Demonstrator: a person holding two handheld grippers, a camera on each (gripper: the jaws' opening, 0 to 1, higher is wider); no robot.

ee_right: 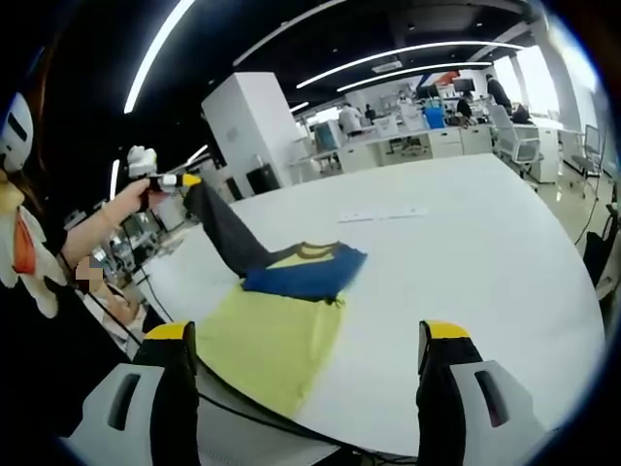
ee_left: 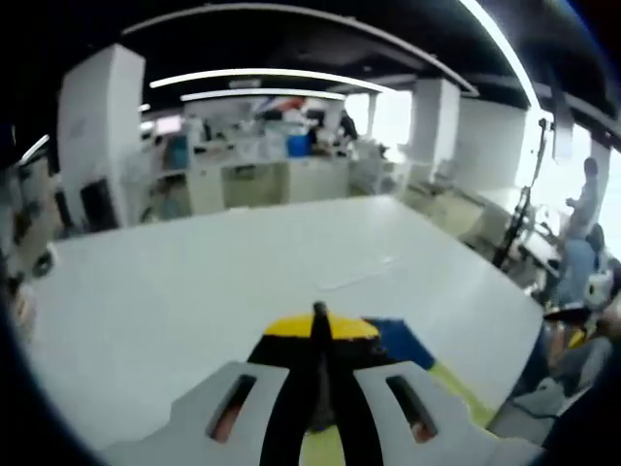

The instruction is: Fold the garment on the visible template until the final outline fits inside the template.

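Lighting: ceiling strips (ee_left: 257, 78) are glowing bright, bowing toward the edges under fisheye bending; windows (ee_left: 568, 165) are glaring white. Table (ee_right: 466, 243) is reflecting evenly, shadows staying faint. Left gripper view is showing soft blur; background is losing focus.

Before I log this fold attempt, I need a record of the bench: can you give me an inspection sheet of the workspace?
Surface: white table, mostly bare.
Job's things: dark garment partly on yellow template; one dark corner lifted off the table.
Clutter: thin flat strip farther back on the table.
Grippers: left hand-held gripper shut on the lifted corner; right hand-held gripper open, above the table edge.
Cables: dark cable along the near table edge.
Surroundings: open office, desks, ceiling strip lights, people beside the table.
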